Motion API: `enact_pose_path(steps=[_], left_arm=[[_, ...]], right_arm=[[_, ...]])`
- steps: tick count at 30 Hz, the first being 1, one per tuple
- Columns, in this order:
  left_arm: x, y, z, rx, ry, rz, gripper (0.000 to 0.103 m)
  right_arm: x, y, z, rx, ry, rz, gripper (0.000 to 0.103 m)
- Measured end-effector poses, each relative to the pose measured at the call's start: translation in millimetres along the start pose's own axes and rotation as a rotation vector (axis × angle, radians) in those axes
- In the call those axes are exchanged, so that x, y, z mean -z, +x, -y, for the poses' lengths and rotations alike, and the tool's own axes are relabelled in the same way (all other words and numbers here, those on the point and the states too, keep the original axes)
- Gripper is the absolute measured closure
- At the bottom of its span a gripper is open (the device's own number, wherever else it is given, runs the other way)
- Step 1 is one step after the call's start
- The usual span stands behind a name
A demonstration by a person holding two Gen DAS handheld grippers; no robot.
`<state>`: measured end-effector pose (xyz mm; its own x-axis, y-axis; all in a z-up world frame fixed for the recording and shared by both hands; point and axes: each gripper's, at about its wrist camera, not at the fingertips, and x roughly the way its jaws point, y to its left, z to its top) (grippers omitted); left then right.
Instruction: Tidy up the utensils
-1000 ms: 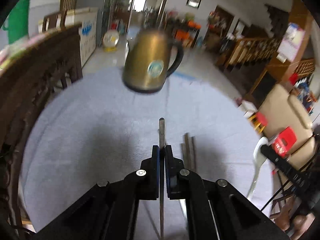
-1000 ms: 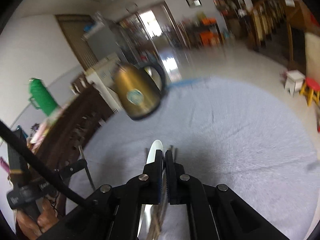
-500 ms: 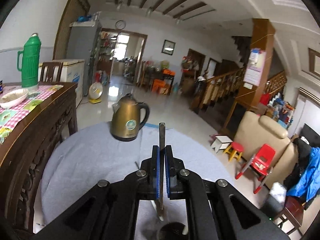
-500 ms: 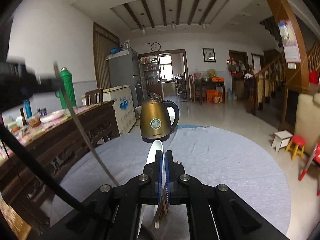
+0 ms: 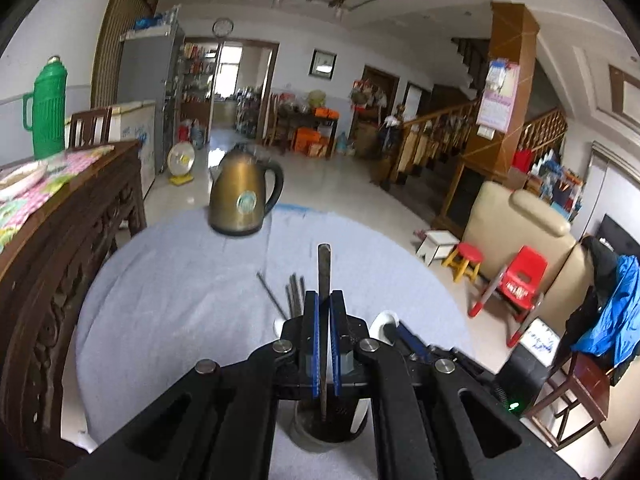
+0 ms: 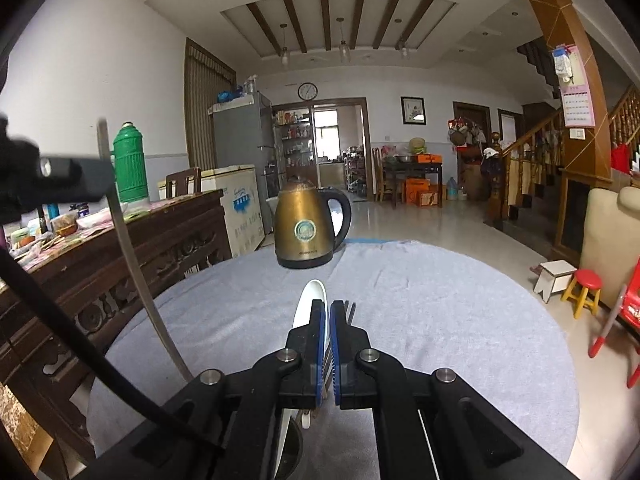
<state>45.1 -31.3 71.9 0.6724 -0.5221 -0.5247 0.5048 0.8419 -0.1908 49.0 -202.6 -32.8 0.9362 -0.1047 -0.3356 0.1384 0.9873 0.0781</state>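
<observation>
My left gripper [image 5: 324,300] is shut on a long flat metal utensil [image 5: 324,270]. Its upper end sticks out past the fingertips and its lower end reaches down into a dark round holder cup [image 5: 328,426] just below the jaws. My right gripper [image 6: 327,308] is shut on a white spoon [image 6: 310,300], whose bowl points toward the kettle. In the left wrist view the white spoon [image 5: 383,319] shows at the right, close beside the cup. The right wrist view shows the left gripper's fingers [image 6: 64,176] and the metal utensil [image 6: 132,256] at the left. Dark chopsticks [image 5: 294,296] lie on the grey cloth.
A brass kettle [image 5: 240,196] stands at the far side of the round grey-clothed table [image 5: 168,300]. A dark carved wooden sideboard [image 6: 120,248] with a green thermos [image 6: 130,168] runs along the left. Red stools and a beige sofa stand on the floor to the right.
Both grippers have drawn back from the table's middle and tilted up, each keeping its utensil. The dark cup has come into view under the left gripper.
</observation>
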Motion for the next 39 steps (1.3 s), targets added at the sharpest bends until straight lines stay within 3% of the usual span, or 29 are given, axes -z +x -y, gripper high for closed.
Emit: enact_pose_path(steps=[8, 12, 16, 18, 26, 31, 39], left_arm=[[24.1, 14.1, -4.2, -0.022, 0.004, -0.097, 0.098], [27.6, 11.1, -7.4, -0.035, 0.012, -0.107, 0.097], [30.9, 0.4, -15.4, -0.048, 0.002, -0.094, 0.074], [31.4, -7.7, -19.9, -0.072, 0.004, -0.068, 0.064], [27.2, -24.1, -44.4, -0.205, 0.006, 0.013, 0.055], [27.2, -13.6, -62.7, -0.319, 0.002, -0.009, 0.054], [35.6, 2.4, -85.1, -0.421, -0.01, -0.053, 0.054]], right_arm=[[8.8, -0.4, -1.9, -0.039, -0.015, -0.018, 0.099], [10.2, -7.4, -1.2, -0.084, -0.023, -0.042, 0.098], [10.9, -16.2, 6.1, -0.093, 0.002, -0.049, 0.083], [9.0, -19.5, 12.5, -0.088, 0.037, -0.043, 0.073], [1.5, -22.3, 46.0, -0.03, 0.146, -0.047, 0.073], [0.5, -20.7, 54.0, -0.007, 0.163, -0.056, 0.073], [-2.4, -11.6, 52.1, -0.011, 0.167, -0.093, 0.073]])
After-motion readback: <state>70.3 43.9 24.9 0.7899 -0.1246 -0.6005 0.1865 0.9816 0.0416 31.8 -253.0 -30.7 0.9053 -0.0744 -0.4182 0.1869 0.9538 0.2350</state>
